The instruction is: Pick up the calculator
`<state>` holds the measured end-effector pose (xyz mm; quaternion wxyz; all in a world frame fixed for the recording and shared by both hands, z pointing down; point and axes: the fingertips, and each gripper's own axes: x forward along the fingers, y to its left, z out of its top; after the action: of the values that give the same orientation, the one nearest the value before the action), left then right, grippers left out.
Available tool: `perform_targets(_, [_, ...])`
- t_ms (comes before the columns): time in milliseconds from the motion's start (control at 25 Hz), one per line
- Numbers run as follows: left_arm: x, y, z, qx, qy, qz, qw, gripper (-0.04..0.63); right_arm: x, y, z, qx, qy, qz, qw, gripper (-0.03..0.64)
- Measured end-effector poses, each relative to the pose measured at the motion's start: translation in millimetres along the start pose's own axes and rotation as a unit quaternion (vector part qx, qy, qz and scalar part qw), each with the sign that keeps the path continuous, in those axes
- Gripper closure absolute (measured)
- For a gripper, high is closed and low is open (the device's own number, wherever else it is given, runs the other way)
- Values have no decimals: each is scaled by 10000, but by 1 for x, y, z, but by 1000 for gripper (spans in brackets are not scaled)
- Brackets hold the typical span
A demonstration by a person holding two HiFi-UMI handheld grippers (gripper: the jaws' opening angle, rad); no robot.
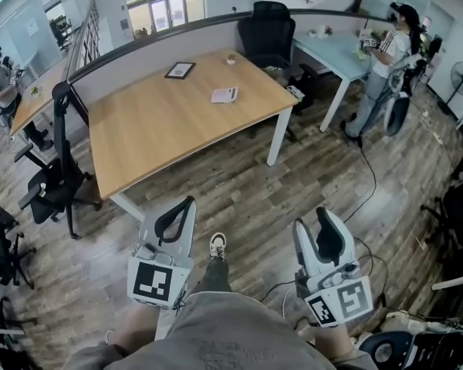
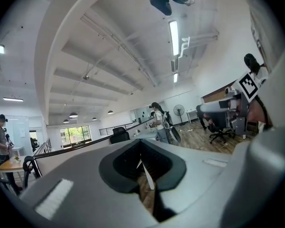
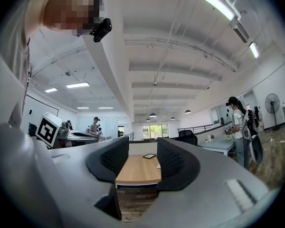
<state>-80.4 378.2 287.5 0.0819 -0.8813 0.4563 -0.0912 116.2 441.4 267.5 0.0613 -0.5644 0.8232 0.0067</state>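
Observation:
On the wooden table (image 1: pixel 162 129) ahead lie a dark-framed flat thing (image 1: pixel 180 70) and a white flat thing (image 1: pixel 224 95). From this distance I cannot tell which one is the calculator. Both also show far off in the right gripper view, the dark thing (image 3: pixel 149 156) and the white thing (image 3: pixel 158 166). My left gripper (image 1: pixel 187 203) hangs low over the floor, well short of the table. Its jaws are shut, with only a slit between the pads (image 2: pixel 154 167) and nothing held. My right gripper (image 1: pixel 324 214) is level beside it. The right gripper (image 3: pixel 143 161) is open and empty.
A black office chair (image 1: pixel 54 183) stands at the table's left end, another chair (image 1: pixel 267 29) behind it. A person (image 1: pixel 386 60) stands at the back right by a light desk (image 1: pixel 336 52). A cable (image 1: pixel 368 183) runs across the wood floor, and my shoe (image 1: pixel 217 245) shows below.

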Motion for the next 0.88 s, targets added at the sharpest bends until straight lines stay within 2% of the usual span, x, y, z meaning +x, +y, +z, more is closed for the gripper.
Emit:
perform_targets(360, [97,64,-4,-86,36,-83,9999,594,107,-43,-17,19,374,-24,9993,448])
perform_targets(880, [247,194,-27,-99,254,-236,9993,594,307,-85,-56,208,1033,1,9944,449])
